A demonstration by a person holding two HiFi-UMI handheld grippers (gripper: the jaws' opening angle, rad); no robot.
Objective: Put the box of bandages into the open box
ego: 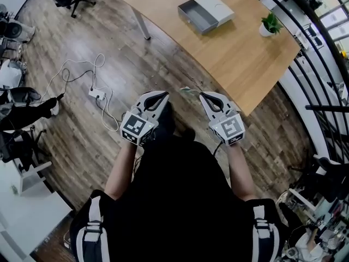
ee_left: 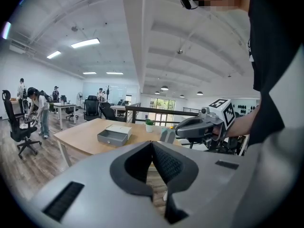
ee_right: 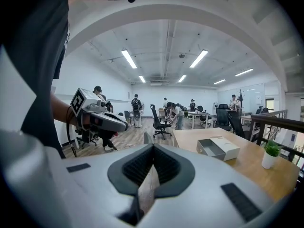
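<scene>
Box of bandages [ee_left: 167, 135]: small flat carton, pale grey-green, plain faces. It is clamped at the tip of the right tongs [ee_left: 176, 133], held in the air on the near side of the table [ego: 240, 53], well apart from the open box [ego: 206, 12] at the table's far part. Open box is a grey tray with a white lid lying beside it. Left tongs [ee_left: 152, 144]: closed together, nothing between them.

View differences:
- The left gripper view shows the carton's broad faces.
- The right gripper view shows only a thin grey edge [ee_right: 147, 137] rising past its own closed tips.
- The head view shows just a pale corner [ego: 187, 91] between the two tips, plus a white cable [ego: 82, 70] on the floor.
</scene>
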